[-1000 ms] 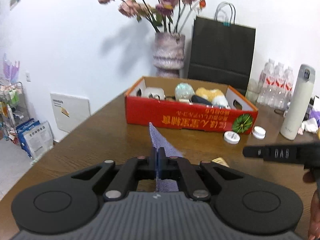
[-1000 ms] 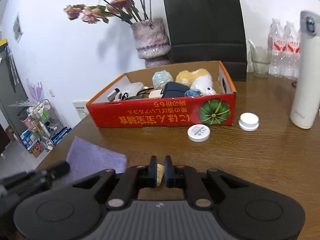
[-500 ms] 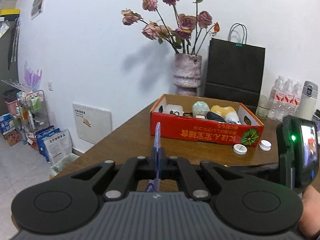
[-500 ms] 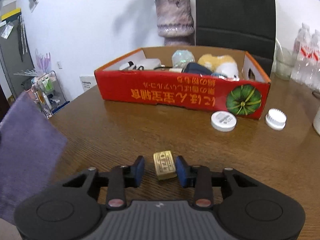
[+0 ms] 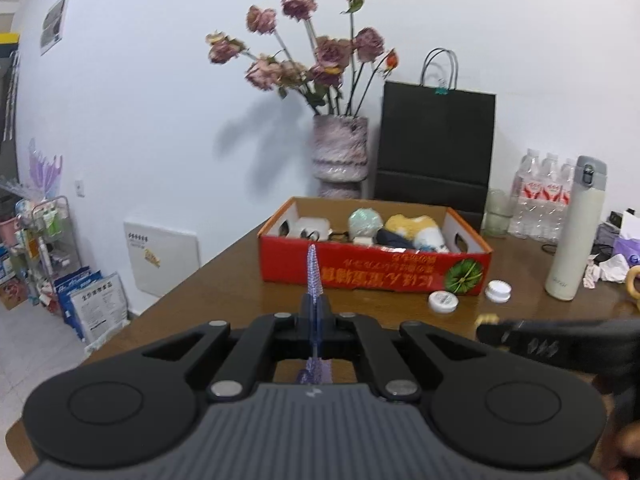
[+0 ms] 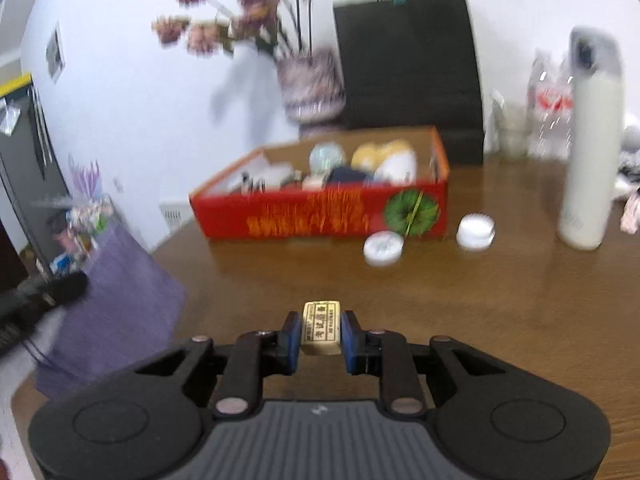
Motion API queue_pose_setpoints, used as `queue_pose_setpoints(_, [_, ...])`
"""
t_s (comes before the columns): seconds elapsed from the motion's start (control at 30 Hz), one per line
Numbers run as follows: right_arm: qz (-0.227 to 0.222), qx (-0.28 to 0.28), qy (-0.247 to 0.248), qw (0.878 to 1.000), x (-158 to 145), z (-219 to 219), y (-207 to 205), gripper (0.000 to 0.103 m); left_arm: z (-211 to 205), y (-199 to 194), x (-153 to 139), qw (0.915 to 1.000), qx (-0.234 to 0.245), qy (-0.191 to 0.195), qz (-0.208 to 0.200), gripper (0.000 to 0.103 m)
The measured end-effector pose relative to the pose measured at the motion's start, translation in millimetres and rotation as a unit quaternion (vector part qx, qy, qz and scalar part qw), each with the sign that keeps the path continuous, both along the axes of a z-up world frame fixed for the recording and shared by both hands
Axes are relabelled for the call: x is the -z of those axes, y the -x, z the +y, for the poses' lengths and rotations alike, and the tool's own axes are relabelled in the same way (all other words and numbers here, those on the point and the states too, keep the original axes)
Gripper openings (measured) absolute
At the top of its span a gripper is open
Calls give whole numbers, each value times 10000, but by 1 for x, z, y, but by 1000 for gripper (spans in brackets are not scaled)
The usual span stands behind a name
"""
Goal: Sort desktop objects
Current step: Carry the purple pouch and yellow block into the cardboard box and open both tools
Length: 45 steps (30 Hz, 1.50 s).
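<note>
My left gripper point(image 5: 316, 316) is shut on a purple cloth point(image 5: 314, 276), seen edge-on above the brown table. The cloth also shows in the right wrist view point(image 6: 116, 296), hanging at the left from the left gripper's fingers point(image 6: 48, 292). My right gripper point(image 6: 320, 330) is shut on a small tan eraser block point(image 6: 321, 327) with printed text, held above the table. The red cardboard box point(image 5: 372, 276) with several items inside stands ahead; it also shows in the right wrist view point(image 6: 320, 216).
Two white round lids point(image 5: 442, 302) point(image 5: 498, 291) lie in front of the box. A white thermos point(image 5: 574, 228) stands at the right, water bottles point(image 5: 540, 196) behind it. A vase of flowers point(image 5: 339, 148) and a black paper bag point(image 5: 436, 140) stand behind the box.
The right gripper closed on the eraser block and lifted it off the table. The left gripper kept the cloth and shifted slightly nearer the box.
</note>
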State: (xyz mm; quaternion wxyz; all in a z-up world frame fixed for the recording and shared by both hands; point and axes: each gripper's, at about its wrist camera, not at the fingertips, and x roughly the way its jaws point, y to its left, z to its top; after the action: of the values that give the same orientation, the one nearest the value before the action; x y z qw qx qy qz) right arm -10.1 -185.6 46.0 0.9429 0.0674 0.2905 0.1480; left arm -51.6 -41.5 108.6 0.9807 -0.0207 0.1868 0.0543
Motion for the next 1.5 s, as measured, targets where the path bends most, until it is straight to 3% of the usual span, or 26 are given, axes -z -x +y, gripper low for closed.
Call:
queue_pose_setpoints(0.07, [-434,11,-33,9991,-27,-6,10,20,0,-5,-8,9999,66,12,-84,2])
queue_pose_setpoints(0.2, [-727,85,-5,9973,-56,-13,6,20,3,-29,-27,9995,198,123,-233,2])
queue_pose_setpoints(0.43, [-737,268,311,9964,-76,-19,-39,20,10,-98,-45,9973,422,365,-485,2])
queue_pose_setpoints(0.63, [-552,488,256,9969,-70,-22,-106,20,22,-192,-50,9948,836,566,-96,2])
queue_pose_setpoints(0.77, [-268,590,674,9956,-56,-9,-180,20,36,-261,-51,9894,1039,978,278,2])
queue_pose_setpoints(0.83, [-190,598,764,9951,-52,-9,-194,20,42,-288,-47,9877,1030,1112,372,2])
queue_pose_setpoints(0.87, [-6,650,871,9941,-44,-9,-219,20,45,-301,-43,9854,1026,1288,425,2])
queue_pose_setpoints(0.93, [46,620,933,9937,-41,-8,-229,20,52,-324,-30,9799,877,1707,550,3])
queue_pose_setpoints(0.97, [112,625,989,9931,-38,-7,-237,20,54,-333,-22,9801,751,1732,606,3])
queue_pose_setpoints(1.1, [453,564,1146,9908,-22,-3,-267,21,52,-359,4,9843,650,1242,1072,6])
queue_pose_setpoints(1.17, [646,522,1051,9910,-15,-5,-277,24,53,-359,7,9839,771,1130,1149,13])
queue_pose_setpoints(1.23, [803,549,974,9905,-13,-7,-284,31,52,-349,2,9885,729,848,1016,37])
queue_pose_setpoints(1.27, [820,589,884,9910,-14,-9,-285,33,53,-346,-2,9900,746,747,935,43])
queue_pose_setpoints(1.37, [848,643,602,9925,-25,-16,-277,38,51,-329,-18,9914,861,473,868,51])
queue_pose_setpoints(1.4, [817,641,532,9932,-29,-16,-272,42,49,-326,-23,9912,887,402,893,65])
queue_pose_setpoints(1.43, [801,611,503,9936,-33,-16,-268,44,47,-319,-28,9913,885,338,916,89])
queue_pose_setpoints(1.47, [793,594,487,9939,-37,-15,-262,48,46,-312,-32,9916,878,314,898,99])
queue_pose_setpoints(1.5, [778,573,471,9942,-42,-13,-256,54,46,-303,-36,9919,888,327,846,103])
